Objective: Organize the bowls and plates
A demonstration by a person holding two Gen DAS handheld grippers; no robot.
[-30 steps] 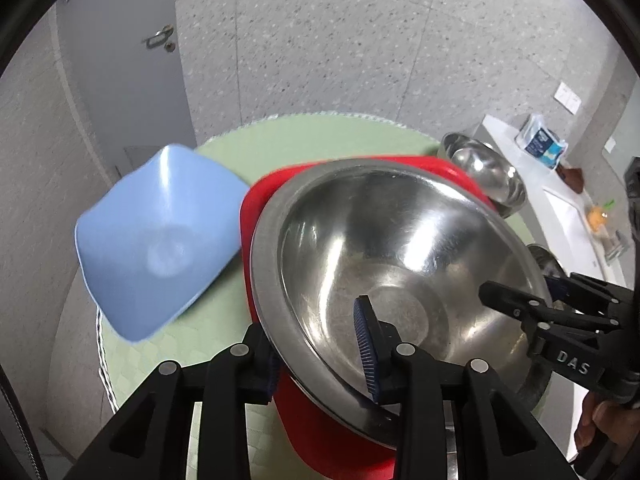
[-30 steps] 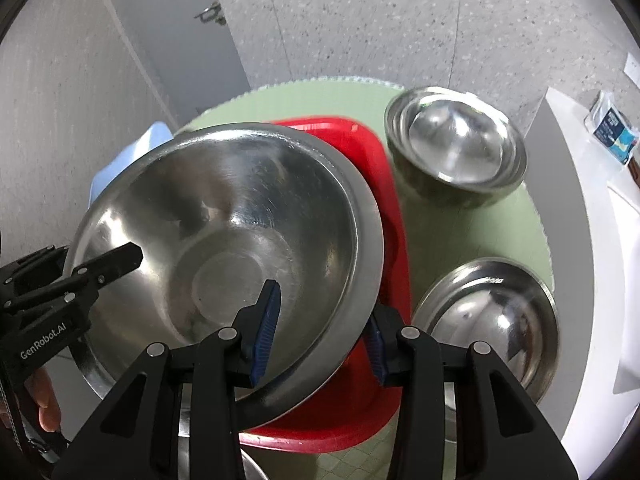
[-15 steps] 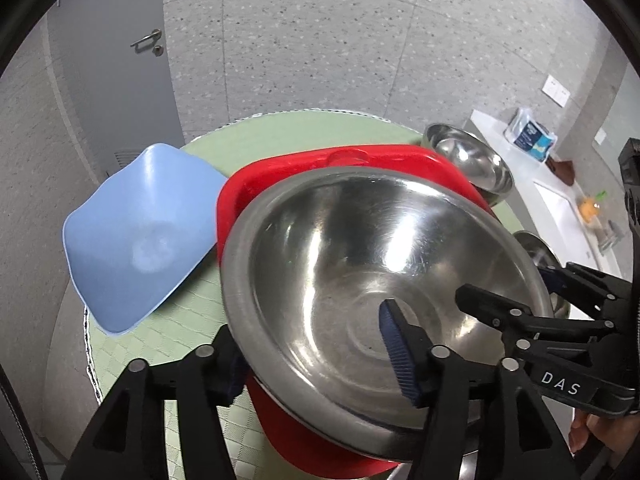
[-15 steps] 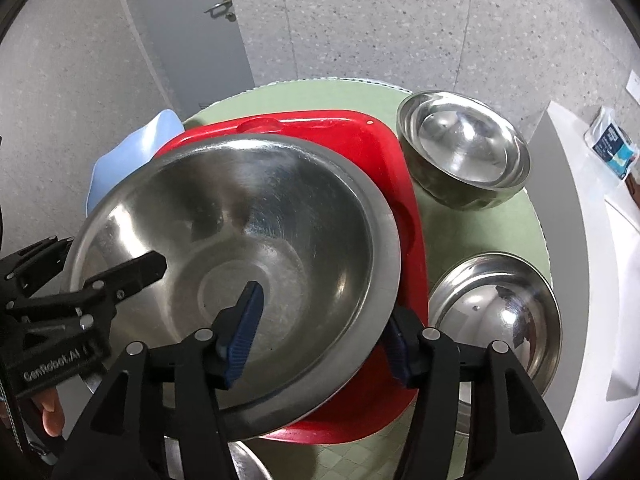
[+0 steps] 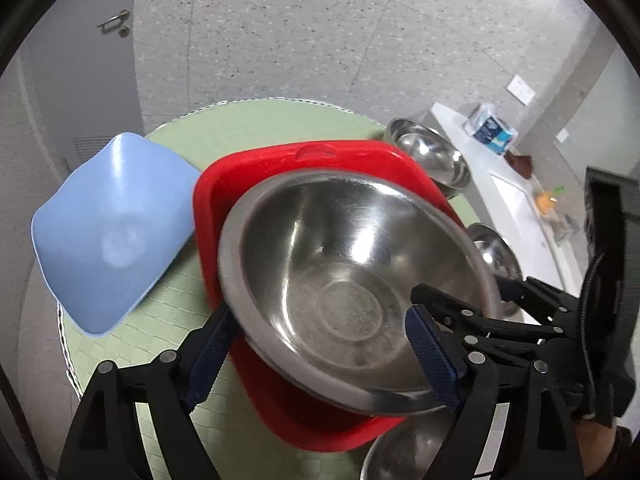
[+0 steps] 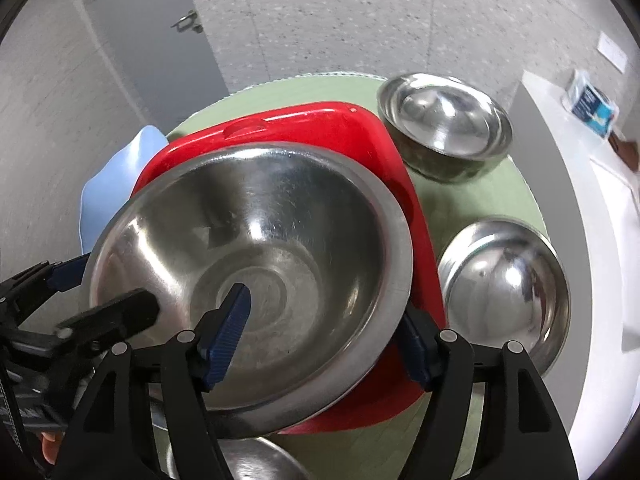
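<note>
A large steel bowl (image 5: pixel 352 276) rests in a red square plate (image 5: pixel 280 168) on the round green table. It also shows in the right wrist view (image 6: pixel 256 264), on the red plate (image 6: pixel 320 128). My left gripper (image 5: pixel 320 352) is open; its fingers straddle the bowl's near rim without gripping. My right gripper (image 6: pixel 324 332) is open too, one finger inside the bowl and one outside its right rim. Each gripper shows in the other's view, at the bowl's far side.
A pale blue square bowl (image 5: pixel 108 232) sits left of the red plate. A stack of steel bowls (image 6: pixel 444 132) stands at the back right, a steel bowl (image 6: pixel 504 280) at the right and another steel bowl (image 6: pixel 256 460) at the near edge. A white counter (image 6: pixel 580 184) runs along the right.
Both grippers have opened from the large bowl's rim and pulled back a little. The bowl has gone down into the red plate.
</note>
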